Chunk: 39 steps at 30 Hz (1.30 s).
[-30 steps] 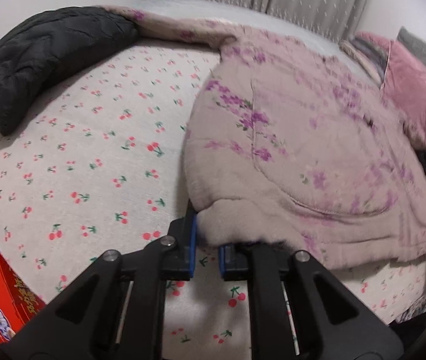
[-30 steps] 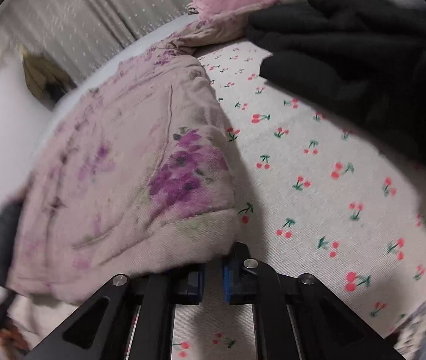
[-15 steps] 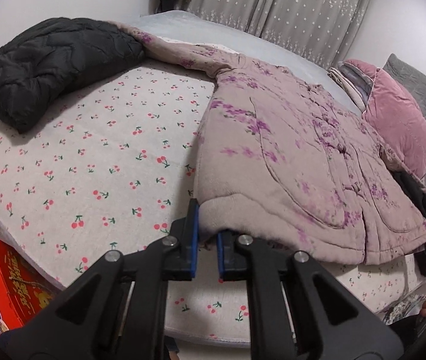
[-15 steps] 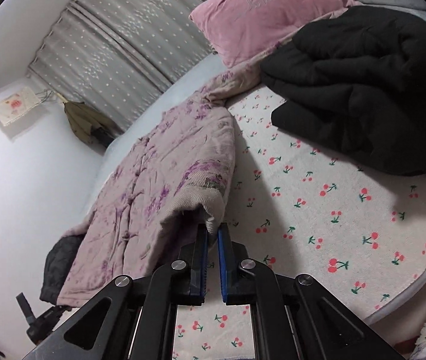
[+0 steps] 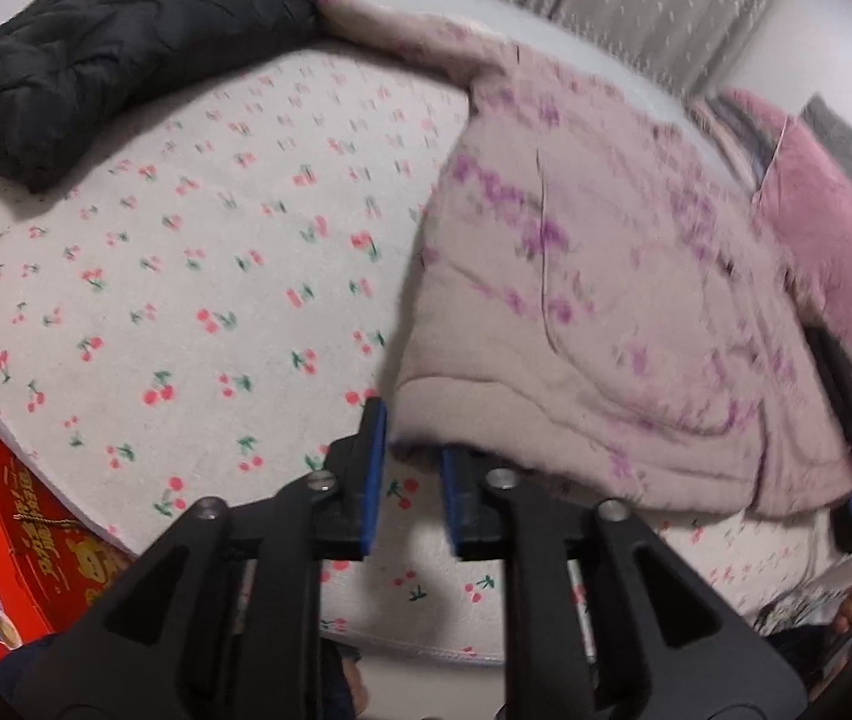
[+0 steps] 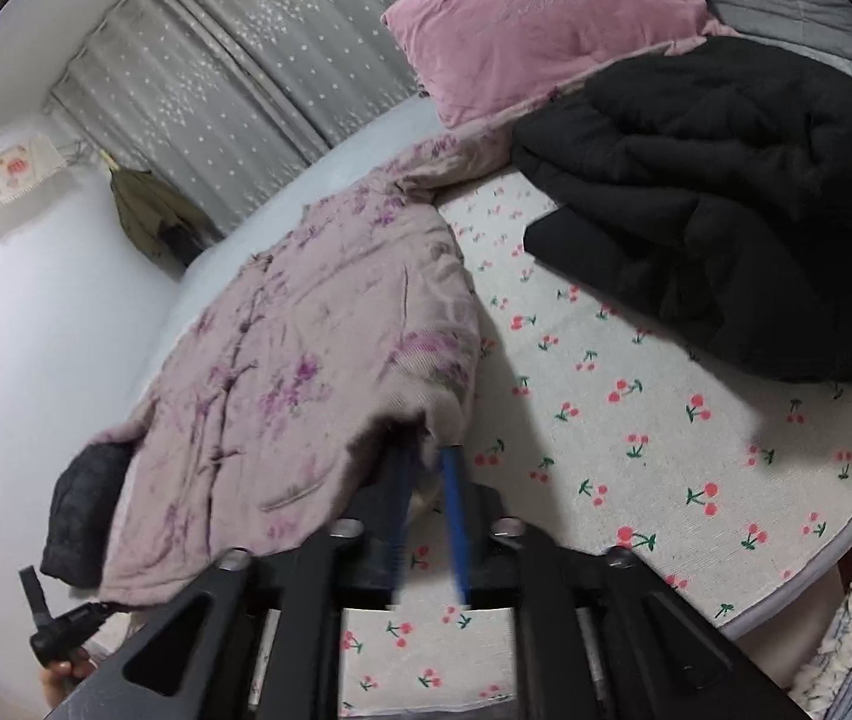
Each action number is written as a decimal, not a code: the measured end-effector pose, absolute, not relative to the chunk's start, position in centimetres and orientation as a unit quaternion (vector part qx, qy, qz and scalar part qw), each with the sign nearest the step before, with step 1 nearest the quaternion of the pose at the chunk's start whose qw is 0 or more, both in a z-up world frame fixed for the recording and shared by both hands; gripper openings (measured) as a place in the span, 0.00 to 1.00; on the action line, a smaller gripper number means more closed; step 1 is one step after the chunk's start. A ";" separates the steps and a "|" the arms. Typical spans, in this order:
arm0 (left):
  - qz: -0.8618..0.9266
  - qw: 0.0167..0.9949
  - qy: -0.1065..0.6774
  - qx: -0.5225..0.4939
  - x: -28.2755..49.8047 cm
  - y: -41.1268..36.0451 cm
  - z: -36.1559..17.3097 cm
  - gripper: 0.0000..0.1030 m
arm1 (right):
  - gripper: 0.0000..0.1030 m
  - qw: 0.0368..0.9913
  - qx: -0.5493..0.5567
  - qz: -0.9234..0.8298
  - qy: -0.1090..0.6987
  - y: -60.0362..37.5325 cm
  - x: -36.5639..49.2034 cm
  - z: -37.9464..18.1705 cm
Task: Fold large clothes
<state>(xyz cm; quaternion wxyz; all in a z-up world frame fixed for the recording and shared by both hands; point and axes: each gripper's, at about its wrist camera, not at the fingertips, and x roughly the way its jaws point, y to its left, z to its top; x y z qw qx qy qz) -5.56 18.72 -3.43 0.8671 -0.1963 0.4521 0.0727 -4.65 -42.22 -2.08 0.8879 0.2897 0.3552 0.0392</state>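
Left gripper: jaws parted, a visible gap between the blue pads; the hem corner of the pink floral padded jacket lies just ahead of and partly over the right-hand pad, apparently not pinched.

Right gripper: jaws parted as well; the other hem corner of the jacket droops over the tips, and motion blur hides whether cloth sits between the pads.

Task's thing: the jacket lies spread on the bed, stretching away from both sets of jaws toward the curtain, with one sleeve running on toward the black quilted coat.

Surroundings: a second black garment and a pink pillow lie ahead and right of the right jaws; a red box sits below and left of the left jaws, off the bed edge.

Step, as I judge it: hem corners let go or being re-gripped, no fold made yet.

Risk one: closing now could catch only the top layer, since the padded hem is thick; the lining would then sag and the fold come out crooked.

Risk two: the two corners may be taken unevenly, skewing the hem line.

Risk three: the far sleeve touches the black coat and could drag it along.
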 end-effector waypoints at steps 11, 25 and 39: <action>0.143 0.893 0.360 -0.229 -8.0 20.7 1.1 0.41 | 0.86 0.900 0.297 0.011 0.318 -43.1 -4.6 -0.6; -0.021 0.874 0.484 -0.033 1.5 1.3 -4.4 0.47 | 0.75 0.903 0.067 0.134 0.402 -25.3 1.2 -3.3; 0.028 0.892 0.452 0.000 4.9 -0.1 -0.4 0.51 | 0.75 0.928 -0.007 0.076 0.364 -22.0 4.2 -1.7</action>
